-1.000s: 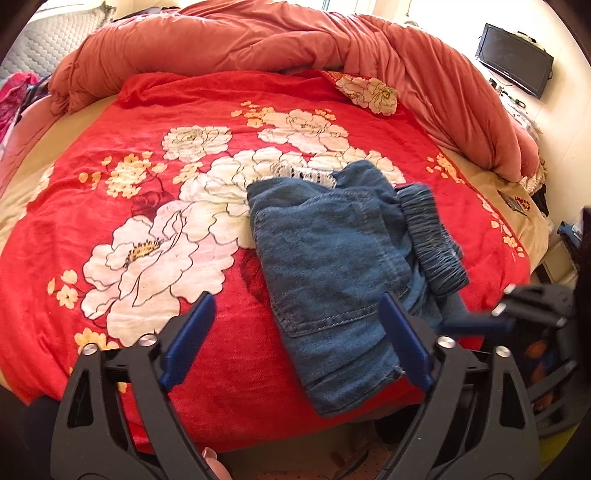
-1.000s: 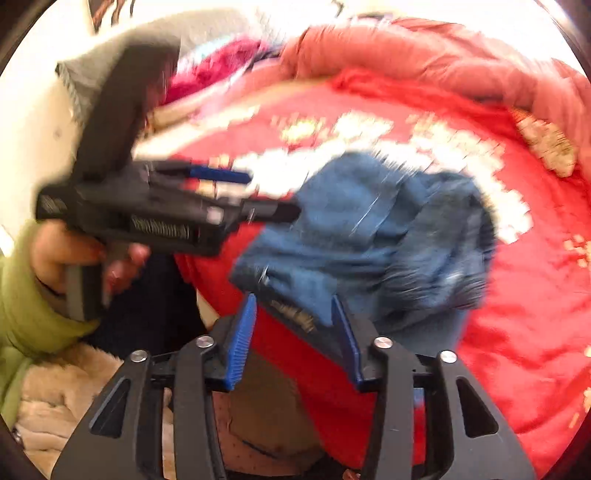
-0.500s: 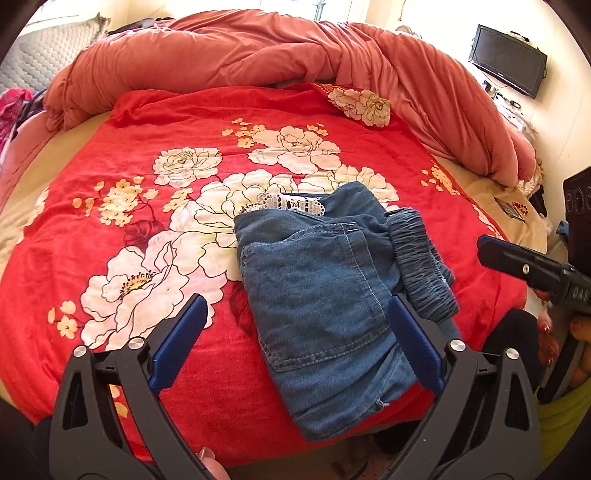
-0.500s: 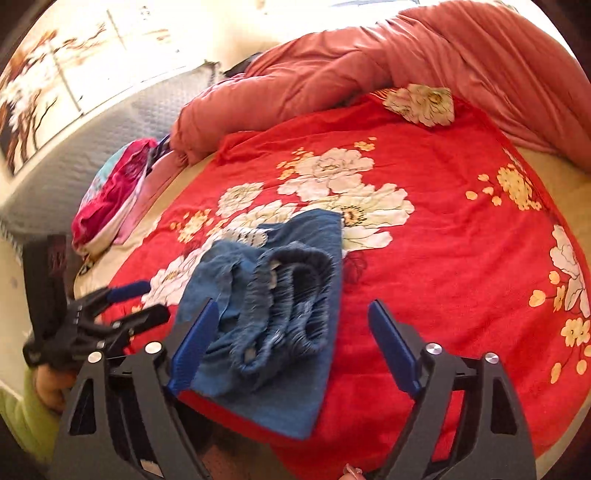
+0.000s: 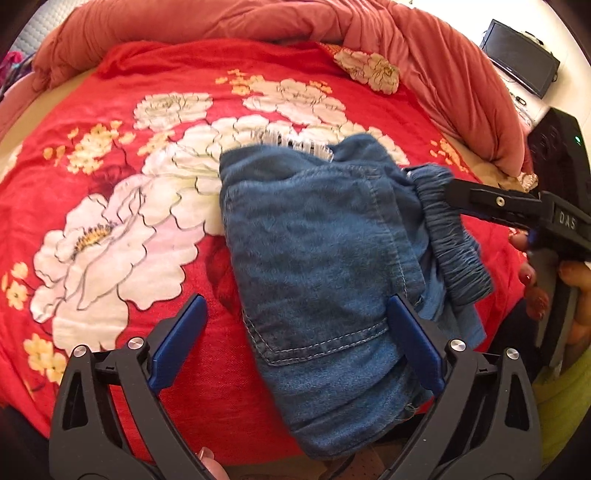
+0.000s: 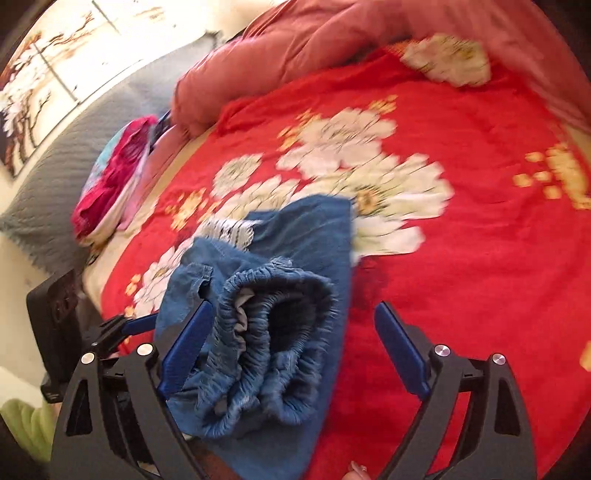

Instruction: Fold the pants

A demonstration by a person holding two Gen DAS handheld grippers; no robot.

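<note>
Everywhere, red floral blanket (image 5: 110,332) underneath.

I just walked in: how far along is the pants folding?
Done: the denim pants lie folded into a compact stack on the red blanket. In hand: nothing; the left gripper and right gripper are open. Left: the elastic waistband still bulges loosely.

"DAS" on right gripper (image 5: 458,201)

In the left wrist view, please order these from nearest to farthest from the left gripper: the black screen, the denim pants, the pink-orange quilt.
From the left gripper:
1. Denim pants, just ahead, partly between its fingers.
2. Pink-orange quilt, bunched along the bed's far edge.
3. Black screen, on the wall, upper right.
</note>
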